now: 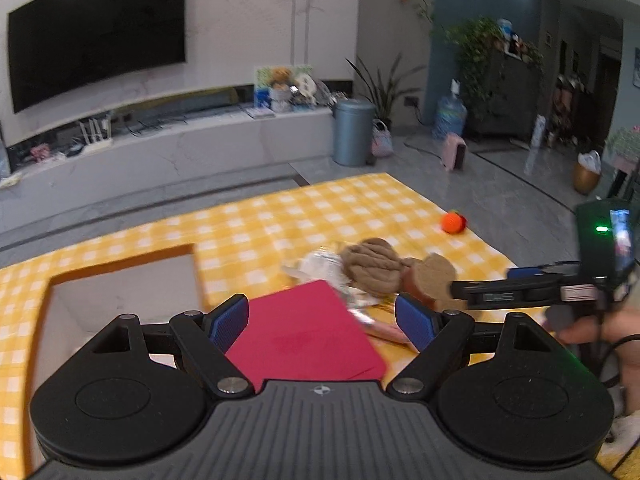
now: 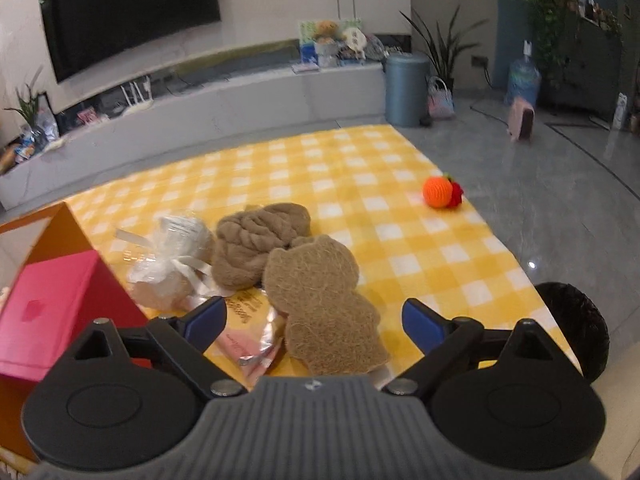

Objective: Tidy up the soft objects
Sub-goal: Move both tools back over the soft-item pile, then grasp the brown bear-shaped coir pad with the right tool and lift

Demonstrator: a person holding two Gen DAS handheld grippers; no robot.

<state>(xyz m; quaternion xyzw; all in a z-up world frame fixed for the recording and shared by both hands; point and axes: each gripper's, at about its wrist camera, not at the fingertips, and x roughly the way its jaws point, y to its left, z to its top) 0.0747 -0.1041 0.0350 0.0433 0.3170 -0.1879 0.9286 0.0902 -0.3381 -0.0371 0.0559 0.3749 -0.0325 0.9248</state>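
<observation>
Your right gripper (image 2: 312,320) hangs wide open, empty, over the flat fibre pad (image 2: 320,300) at lower centre. Your left gripper (image 1: 322,320) gapes empty over the red box (image 1: 308,336). Lower squarely and pinch the pad's edge, clear of the yarn (image 2: 256,244).

Both your wrist cameras look forward and down along their jaws, close over the yellow checked cloth (image 1: 304,208), facing the television wall (image 2: 132,16). Your left view sits further left, over the orange box (image 1: 120,292). Both share the brown plush pile (image 2: 256,244) and orange ball (image 1: 453,222).
</observation>
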